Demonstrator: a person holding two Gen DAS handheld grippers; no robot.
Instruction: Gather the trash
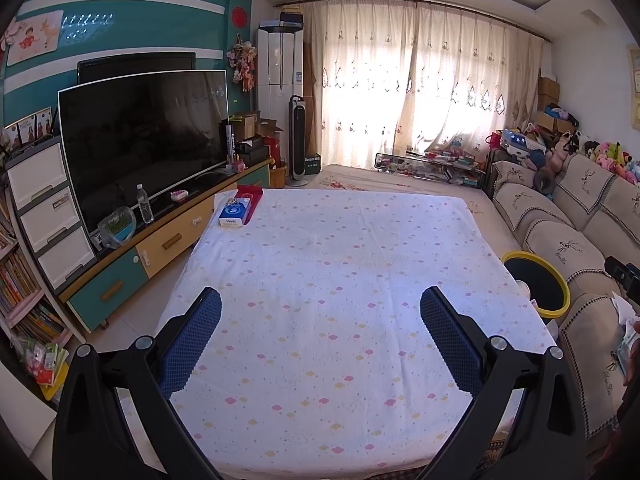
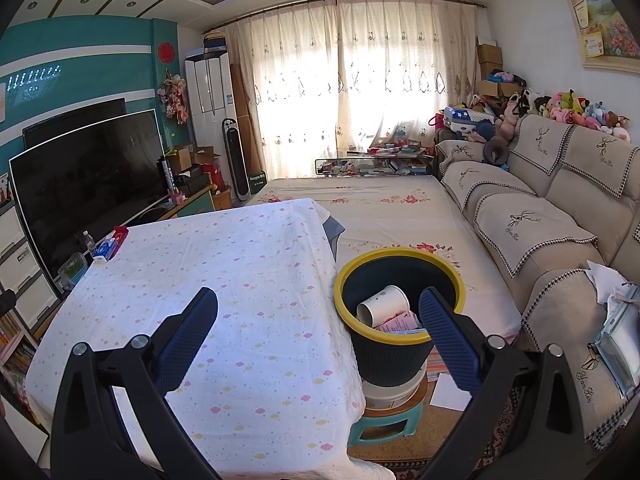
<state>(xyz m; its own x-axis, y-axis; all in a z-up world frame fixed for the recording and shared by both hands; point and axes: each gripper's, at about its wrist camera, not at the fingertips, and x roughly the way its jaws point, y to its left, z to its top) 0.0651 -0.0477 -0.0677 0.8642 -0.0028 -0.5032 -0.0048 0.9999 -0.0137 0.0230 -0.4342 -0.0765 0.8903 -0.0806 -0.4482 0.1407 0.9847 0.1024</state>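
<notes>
Trash fills the yellow-rimmed bin (image 2: 400,308) just right of the table (image 2: 224,280): a paper cup (image 2: 383,305) and what looks like pink paper. Right gripper (image 2: 318,336) hangs above the table's edge, jaws apart, empty. Left gripper (image 1: 320,340) likewise gapes over the cloth. A tissue box (image 1: 235,211) sits far left.
</notes>
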